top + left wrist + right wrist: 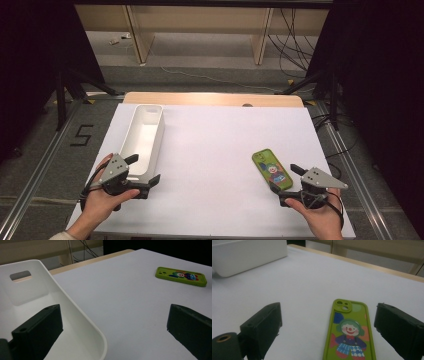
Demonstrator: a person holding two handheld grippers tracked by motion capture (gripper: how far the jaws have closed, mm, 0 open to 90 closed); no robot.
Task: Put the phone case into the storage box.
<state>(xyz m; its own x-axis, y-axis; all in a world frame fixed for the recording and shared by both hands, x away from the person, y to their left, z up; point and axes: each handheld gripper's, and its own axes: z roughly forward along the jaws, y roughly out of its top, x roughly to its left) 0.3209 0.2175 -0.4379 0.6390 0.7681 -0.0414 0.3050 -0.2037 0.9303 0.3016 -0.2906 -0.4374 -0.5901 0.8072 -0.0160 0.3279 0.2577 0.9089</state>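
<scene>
Floor marking "5" (81, 135); white bin (141, 142) empty; left gripper (145, 172) and right gripper (285, 178) gape, right straddling clown phone case (271, 169).

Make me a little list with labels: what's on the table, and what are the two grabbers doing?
surface: white table
phone case: green with a clown picture, flat, on the right side
bin: white bin, long, on the left side, nothing visible inside
left gripper: open, one of its fingers over the bin's near corner
right gripper: open, fingers either side of the phone case's near end, not gripping
</scene>
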